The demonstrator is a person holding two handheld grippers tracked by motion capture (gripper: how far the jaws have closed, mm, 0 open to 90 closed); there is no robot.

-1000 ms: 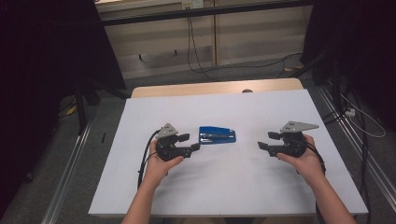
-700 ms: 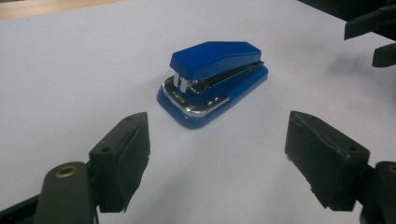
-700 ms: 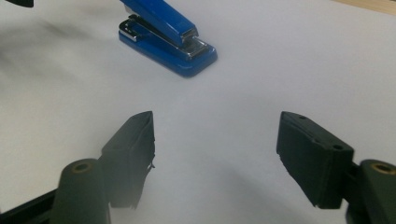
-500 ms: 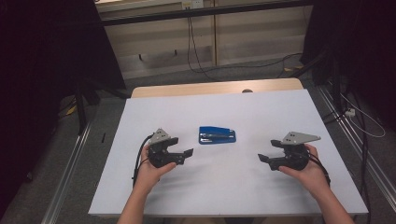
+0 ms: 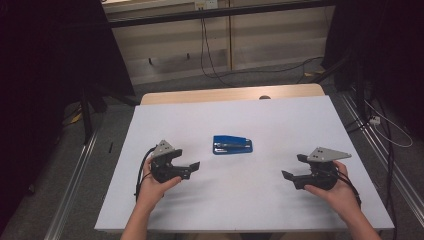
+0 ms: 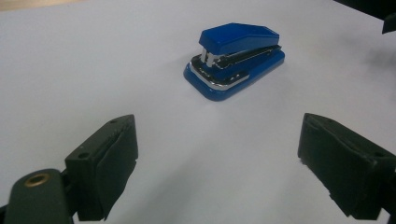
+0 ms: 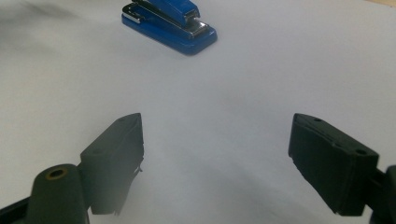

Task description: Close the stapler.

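A blue stapler (image 5: pixel 232 145) lies flat in the middle of the white table top (image 5: pixel 280 115), untouched. My left gripper (image 5: pixel 189 162) is to its left and nearer to me, pointing toward it. Its jaws have just been opening and stand open with nothing between them. In the left gripper view the stapler (image 6: pixel 236 58) lies well beyond the left gripper (image 6: pixel 217 135). My right gripper (image 5: pixel 294 167) is farther off on the stapler's right, its jaws also just opened wide and empty. In the right gripper view the stapler (image 7: pixel 170 21) sits at the top, far ahead of the right gripper (image 7: pixel 217 126).
A strip of wooden table (image 5: pixel 230 95) shows behind the white top. Metal rails (image 5: pixel 75 175) run along the floor on both sides, and cables (image 5: pixel 385 125) lie on the floor at the right. Dark curtains stand to the left and right.
Both hands have drawn back from the stapler toward the near edge of the table. The jaws of both grippers stand wider apart than before.
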